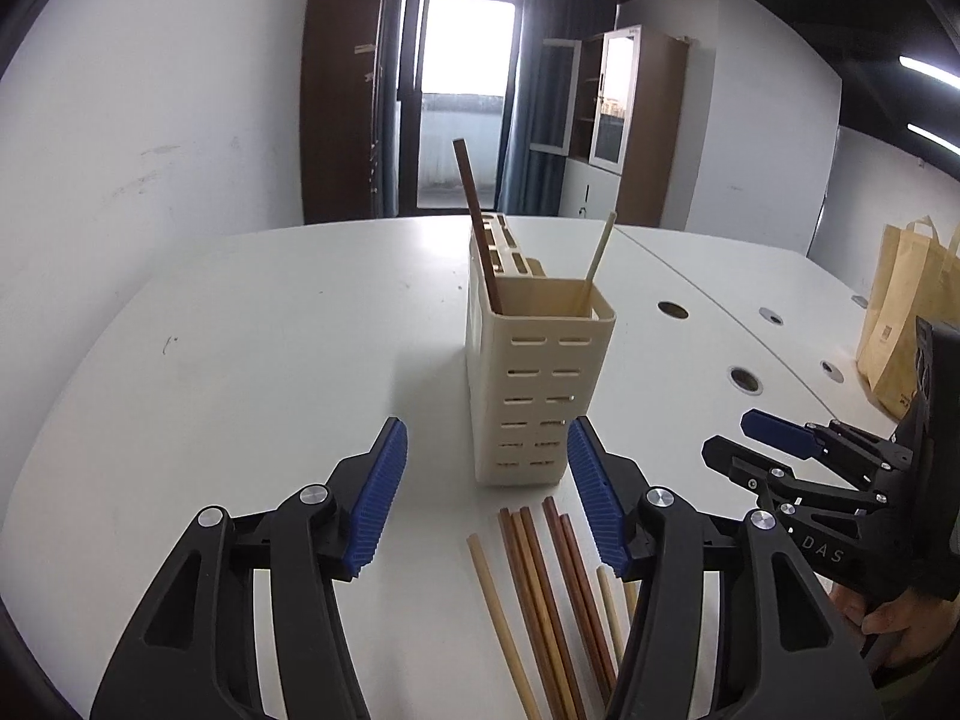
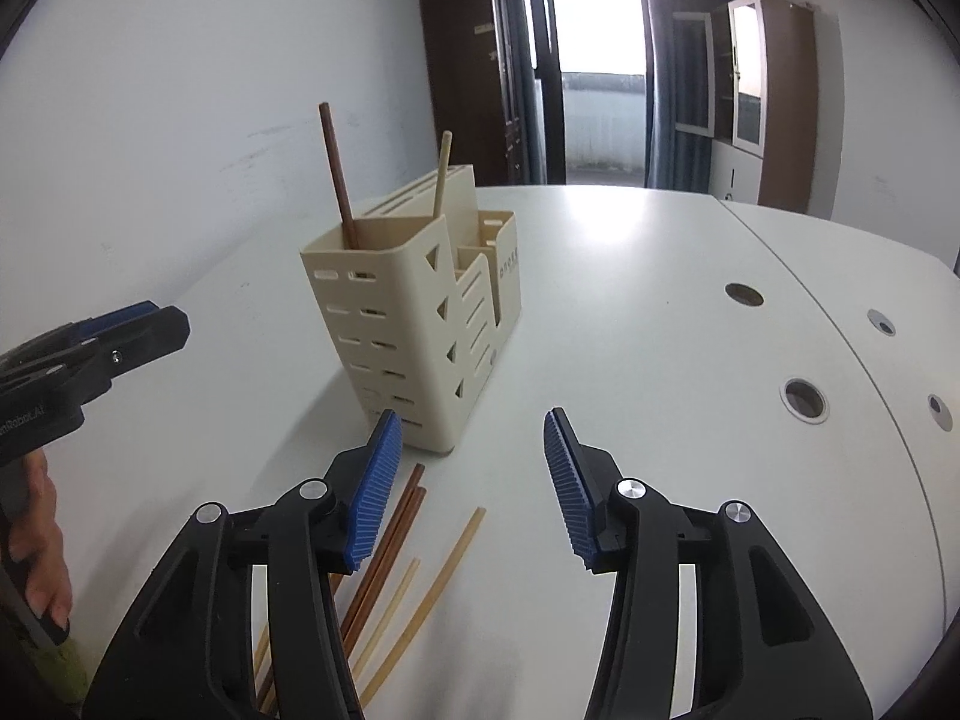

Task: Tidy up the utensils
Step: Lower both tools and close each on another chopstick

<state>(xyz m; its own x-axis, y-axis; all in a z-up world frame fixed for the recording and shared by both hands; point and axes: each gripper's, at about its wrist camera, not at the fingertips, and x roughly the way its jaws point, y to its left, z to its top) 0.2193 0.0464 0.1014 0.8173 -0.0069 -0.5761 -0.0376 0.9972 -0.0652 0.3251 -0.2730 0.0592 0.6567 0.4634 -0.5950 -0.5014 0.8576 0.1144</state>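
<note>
A cream slotted utensil holder (image 1: 537, 384) (image 2: 414, 330) stands upright on the white table (image 1: 240, 360) (image 2: 660, 330). One dark brown chopstick (image 1: 474, 222) (image 2: 337, 174) and one pale chopstick (image 1: 600, 255) (image 2: 443, 171) lean inside it. Several loose chopsticks, brown (image 1: 540, 600) (image 2: 387, 552) and pale (image 1: 498, 612) (image 2: 435, 588), lie flat on the table in front of the holder. My left gripper (image 1: 486, 501) (image 2: 144, 318) hovers open above them, nothing between its blue pads. My right gripper (image 2: 471, 486) (image 1: 744, 438) is open too, empty, just right of the sticks.
Round cable holes (image 1: 744, 379) (image 2: 805, 399) sit in the table's right part, along a seam. A tan paper bag (image 1: 906, 312) stands at the far right edge. A hand (image 1: 900, 630) (image 2: 36, 540) holds each gripper's handle. A white wall runs behind the table's left side.
</note>
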